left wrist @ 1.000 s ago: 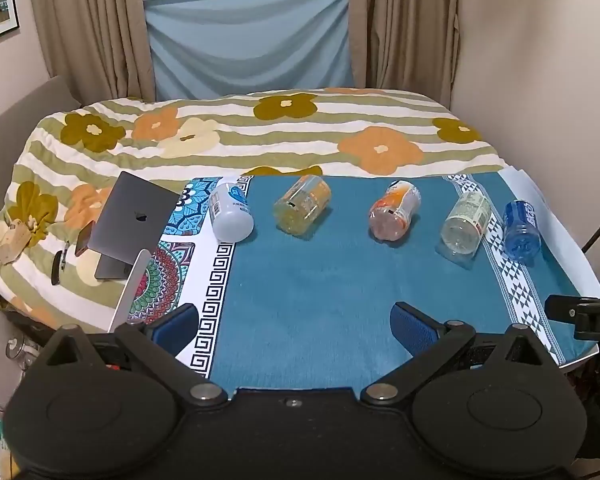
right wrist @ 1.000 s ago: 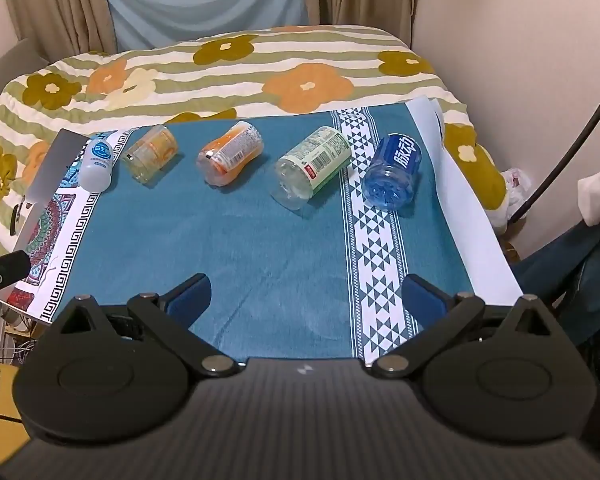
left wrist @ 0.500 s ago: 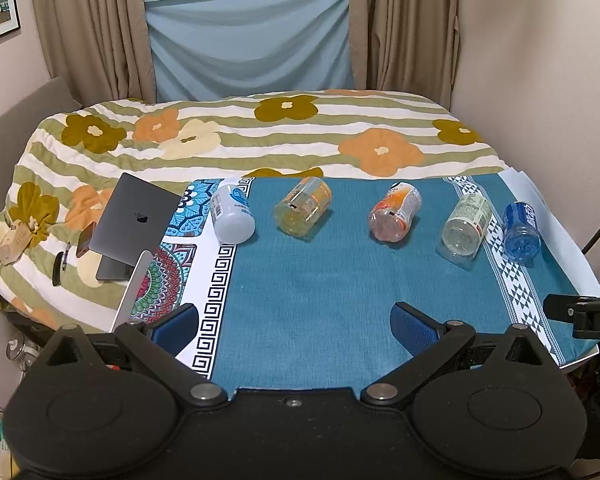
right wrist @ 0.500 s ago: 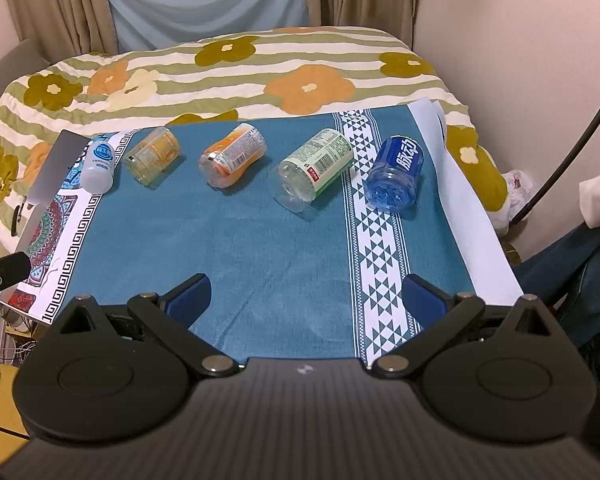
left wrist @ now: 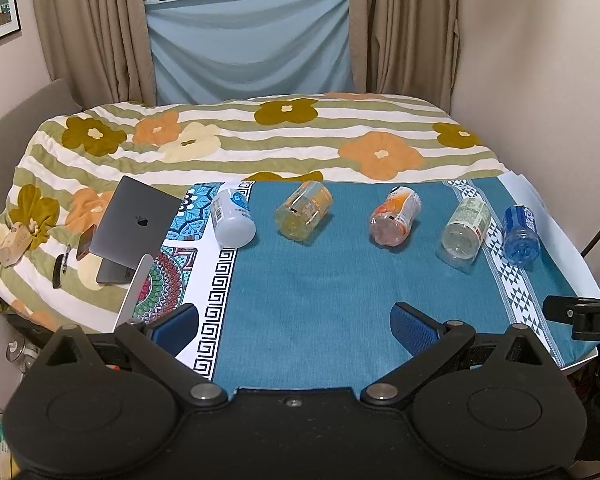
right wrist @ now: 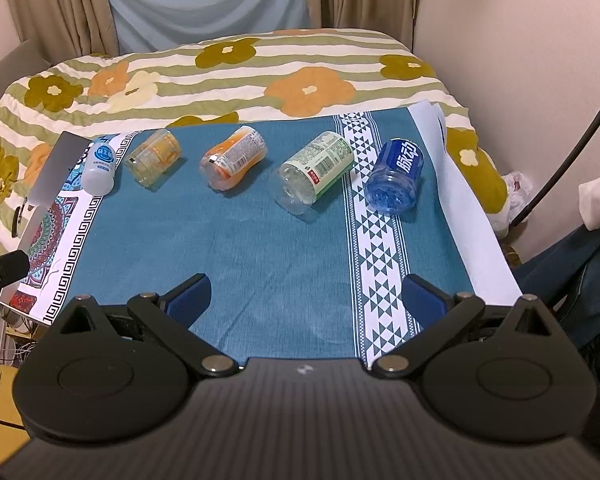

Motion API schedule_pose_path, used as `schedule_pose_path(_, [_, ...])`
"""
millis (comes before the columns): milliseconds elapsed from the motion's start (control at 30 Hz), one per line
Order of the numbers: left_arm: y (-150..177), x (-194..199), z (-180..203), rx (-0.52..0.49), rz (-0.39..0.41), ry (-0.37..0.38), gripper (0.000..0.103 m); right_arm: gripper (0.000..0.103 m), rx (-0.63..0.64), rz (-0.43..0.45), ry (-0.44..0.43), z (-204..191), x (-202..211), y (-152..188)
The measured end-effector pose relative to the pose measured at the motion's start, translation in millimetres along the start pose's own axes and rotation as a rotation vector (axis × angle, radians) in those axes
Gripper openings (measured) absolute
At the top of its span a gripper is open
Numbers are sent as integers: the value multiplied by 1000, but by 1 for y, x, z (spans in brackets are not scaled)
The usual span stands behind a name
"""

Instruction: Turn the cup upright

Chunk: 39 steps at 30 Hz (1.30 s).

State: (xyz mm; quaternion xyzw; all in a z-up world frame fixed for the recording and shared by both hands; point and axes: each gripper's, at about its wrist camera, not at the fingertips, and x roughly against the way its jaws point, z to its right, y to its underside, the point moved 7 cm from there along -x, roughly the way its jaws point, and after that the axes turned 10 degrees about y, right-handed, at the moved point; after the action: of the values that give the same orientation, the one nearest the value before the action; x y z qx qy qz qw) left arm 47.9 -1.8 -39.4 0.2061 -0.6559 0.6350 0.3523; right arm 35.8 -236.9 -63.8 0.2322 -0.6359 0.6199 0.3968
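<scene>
Several cut-bottle cups lie on their sides in a row across the far part of the teal cloth (left wrist: 320,300): a white cup (left wrist: 232,218) (right wrist: 99,168), a yellow cup (left wrist: 305,215) (right wrist: 154,157), an orange cup (left wrist: 396,220) (right wrist: 233,158), a clear green-labelled cup (left wrist: 465,232) (right wrist: 314,172) and a blue cup (left wrist: 521,235) (right wrist: 396,176). My left gripper (left wrist: 294,326) is open and empty, over the near edge of the cloth. My right gripper (right wrist: 306,298) is open and empty, near the front edge, well short of the cups.
A grey laptop (left wrist: 134,226) stands at the table's left edge on a patterned mat (left wrist: 168,280). A flowered bed cover (left wrist: 260,140) lies behind the table. A wall (right wrist: 520,60) is close on the right. A person's leg (right wrist: 580,248) shows at the right.
Both grippers have drawn back and risen slightly, so the cups sit a little farther away. Nothing on the table has moved.
</scene>
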Motion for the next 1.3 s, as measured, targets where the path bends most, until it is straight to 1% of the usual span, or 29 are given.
schedule_pose_path(767, [0,1,-4,-6,7,-8,103,103,0,3,-1,-1,0,1])
schedule_pose_path(833, [1,1,-4,-6,7,-8,103,103,2,3,0,-5,5,-7])
schedule_pose_path(1300, [1,1,-5,-9,10,-1,103,103,1,5,2,-4,4,-4])
